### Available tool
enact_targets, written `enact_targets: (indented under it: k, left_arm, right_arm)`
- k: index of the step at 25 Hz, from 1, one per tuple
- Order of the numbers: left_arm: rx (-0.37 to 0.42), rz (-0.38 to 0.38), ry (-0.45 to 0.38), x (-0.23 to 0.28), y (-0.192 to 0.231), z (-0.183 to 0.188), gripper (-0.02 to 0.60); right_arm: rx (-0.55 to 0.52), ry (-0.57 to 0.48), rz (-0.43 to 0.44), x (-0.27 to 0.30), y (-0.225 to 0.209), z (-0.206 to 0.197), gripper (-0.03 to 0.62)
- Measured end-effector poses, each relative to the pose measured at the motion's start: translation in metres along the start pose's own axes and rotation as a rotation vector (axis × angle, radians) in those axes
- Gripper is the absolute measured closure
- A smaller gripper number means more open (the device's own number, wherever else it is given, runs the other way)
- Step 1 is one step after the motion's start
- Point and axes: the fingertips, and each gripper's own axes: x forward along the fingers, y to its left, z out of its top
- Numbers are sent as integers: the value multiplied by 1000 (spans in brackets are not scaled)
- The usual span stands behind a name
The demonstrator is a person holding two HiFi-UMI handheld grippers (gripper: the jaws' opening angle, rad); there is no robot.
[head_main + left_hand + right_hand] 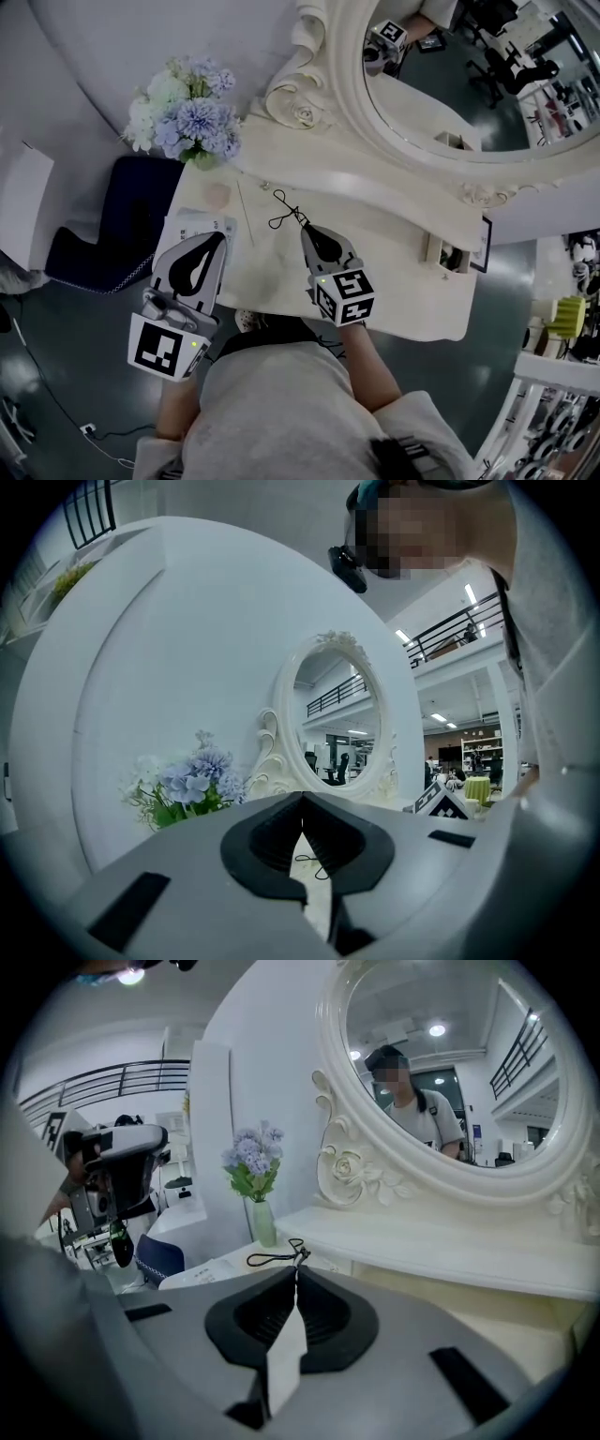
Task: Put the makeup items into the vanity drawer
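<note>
My right gripper (305, 228) is shut on a black eyelash curler (283, 210), held just above the white vanity top (394, 281). In the right gripper view the curler's wire loops (275, 1257) stick out past the closed tips of the right gripper (296, 1274). A thin stick-like item (246, 214) and a round beige puff (218, 195) lie on the top to the left of the curler. My left gripper (219, 237) hovers over the table's left end, its tips together with nothing between them. At the table's right end a small drawer (443, 253) stands open.
A vase of pale blue flowers (187, 117) stands at the back left corner. The oval mirror (469, 75) in its carved white frame rises behind the table. A navy seat (122, 225) sits on the floor to the left. A printed sheet (187, 228) lies under the left gripper.
</note>
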Motion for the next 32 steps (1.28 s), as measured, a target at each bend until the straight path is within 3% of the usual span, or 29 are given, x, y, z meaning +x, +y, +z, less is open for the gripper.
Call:
enact_targets:
  k: [14,32]
  left_arm:
    - [15,-105,-20,5,-25,6,566]
    - [35,-250,-75,2,-65,19,566]
  right_arm:
    - [37,-236,-28,-67,16,60,569]
    - [46,-412,-134,-142,25,81,569]
